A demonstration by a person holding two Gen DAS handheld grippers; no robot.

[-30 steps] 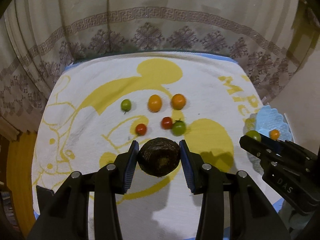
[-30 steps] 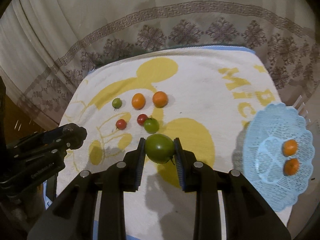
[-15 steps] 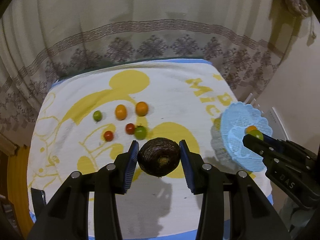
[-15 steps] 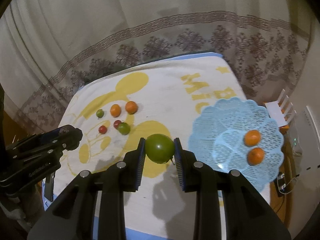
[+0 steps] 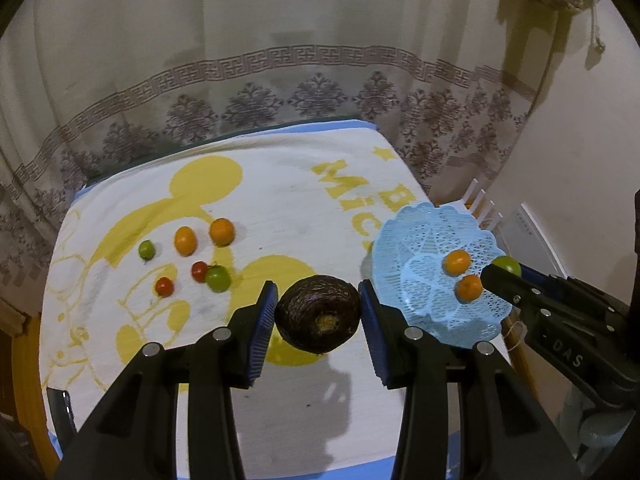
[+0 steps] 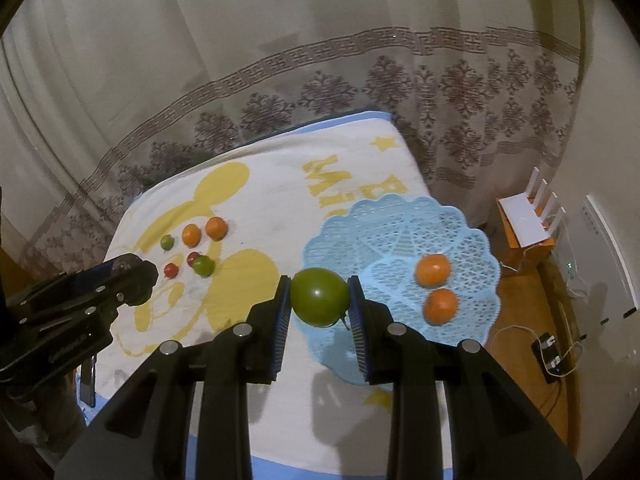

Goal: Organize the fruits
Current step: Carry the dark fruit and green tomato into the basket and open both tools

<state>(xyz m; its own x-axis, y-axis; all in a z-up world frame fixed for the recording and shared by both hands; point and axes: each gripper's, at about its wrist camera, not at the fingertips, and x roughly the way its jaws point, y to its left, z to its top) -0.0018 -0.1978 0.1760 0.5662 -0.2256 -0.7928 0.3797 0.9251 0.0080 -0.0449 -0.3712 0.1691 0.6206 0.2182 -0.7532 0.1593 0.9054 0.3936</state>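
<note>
My left gripper (image 5: 318, 312) is shut on a dark brown avocado (image 5: 318, 312) and holds it above the towel-covered table, left of the blue basket (image 5: 416, 240). My right gripper (image 6: 319, 297) is shut on a green tomato (image 6: 319, 297), held above the left rim of the blue lattice basket (image 6: 380, 224). Two oranges (image 6: 433, 269) (image 6: 440, 305) lie in the basket. In the left wrist view the right gripper shows at the right with the tomato (image 5: 507, 265) over the basket's far side. Several small fruits lie on the towel: two oranges (image 5: 222, 231), green ones (image 5: 218, 279), red ones (image 5: 164, 286).
The table carries a white and yellow cartoon towel (image 5: 280, 200). A patterned curtain (image 5: 320, 92) hangs behind it. A white router (image 6: 532, 216) and cables lie on the floor to the right. The left gripper's body (image 6: 76, 304) shows at the left of the right wrist view.
Both grippers have moved right with their fruits. The basket has come closer in both views, and the green tomato now hangs over the basket's rim.
</note>
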